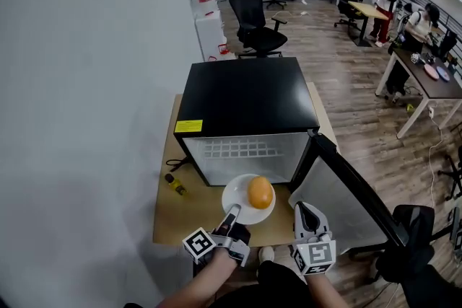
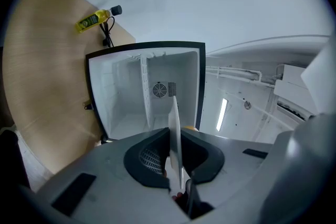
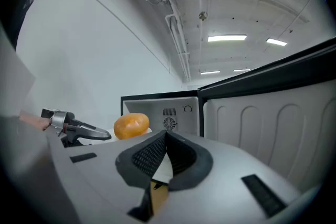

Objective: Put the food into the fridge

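I have the left gripper (image 1: pixel 232 214) pinched on the near rim of the white plate (image 1: pixel 235 198). The round orange food (image 1: pixel 260 192) sits on the plate just right of centre, at the mouth of the open fridge (image 1: pixel 245 94) in the middle of the head view, not yet inside. The right gripper (image 1: pixel 304 208) hangs at lower right with its jaws together on nothing, beside the door (image 1: pixel 357 187) that swings out toward the lower right. To do this step well, I judge I should keep the plate level, since a one-edge grip lets the far side sag and the food looks free to roll. Then I'd slide it straight in under the wire shelf (image 1: pixel 234 149) and set it down before letting go. The plate is thin, smooth and hard, probably slippery in the pads; the food is glossy and rounded. The fridge shell is flat black, its lining moulded white plastic with a small fan grille at the back. The table (image 1: pixel 173 223) is pale wood grain, with a small yellow bottle (image 1: pixel 175 185) at left.
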Motion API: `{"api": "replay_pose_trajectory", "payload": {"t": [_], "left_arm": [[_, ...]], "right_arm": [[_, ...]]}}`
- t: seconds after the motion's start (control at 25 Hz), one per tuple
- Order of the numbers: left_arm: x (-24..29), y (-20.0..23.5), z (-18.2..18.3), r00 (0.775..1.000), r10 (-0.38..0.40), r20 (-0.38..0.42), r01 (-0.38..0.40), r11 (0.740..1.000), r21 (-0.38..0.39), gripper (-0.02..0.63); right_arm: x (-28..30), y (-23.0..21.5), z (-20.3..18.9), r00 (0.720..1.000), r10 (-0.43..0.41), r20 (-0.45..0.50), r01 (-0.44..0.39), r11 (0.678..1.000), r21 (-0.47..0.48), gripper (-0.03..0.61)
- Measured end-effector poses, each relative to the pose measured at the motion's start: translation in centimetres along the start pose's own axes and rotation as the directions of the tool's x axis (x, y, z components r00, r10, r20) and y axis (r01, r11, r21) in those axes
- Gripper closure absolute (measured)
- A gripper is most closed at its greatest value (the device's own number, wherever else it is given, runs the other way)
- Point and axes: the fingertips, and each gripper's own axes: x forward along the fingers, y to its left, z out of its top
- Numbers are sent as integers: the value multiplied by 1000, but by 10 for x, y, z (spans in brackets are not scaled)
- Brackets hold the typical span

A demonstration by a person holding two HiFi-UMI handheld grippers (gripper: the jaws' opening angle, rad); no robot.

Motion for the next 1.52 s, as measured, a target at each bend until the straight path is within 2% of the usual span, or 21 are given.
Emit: {"api": "replay_pose_trajectory", "payload": {"t": [0.24, 0.72, 0.8, 1.16, 1.52], "left_arm": [[49, 6, 22, 1000, 20, -5, -19, 1000, 17, 584], [125, 20, 47, 999, 25, -21, -25, 1000, 14, 584], [134, 25, 52, 1000, 24, -14, -24, 1000, -1, 584], [165, 48, 71, 999, 35, 7, -35, 998, 44, 586], [190, 75, 77, 997, 76, 6, -76, 995, 60, 586]], "right_arm": [[34, -25, 14, 1000, -21, 15, 20, 1000, 18, 518], [79, -38, 17, 1000, 25, -1, -25, 1000, 10, 519], [84, -35, 20, 999, 39, 5, -39, 999, 3, 518], [95, -21, 23, 997, 82, -4, -82, 997, 4, 519], [94, -23, 21, 998, 66, -22, -66, 997, -30, 519]]}}
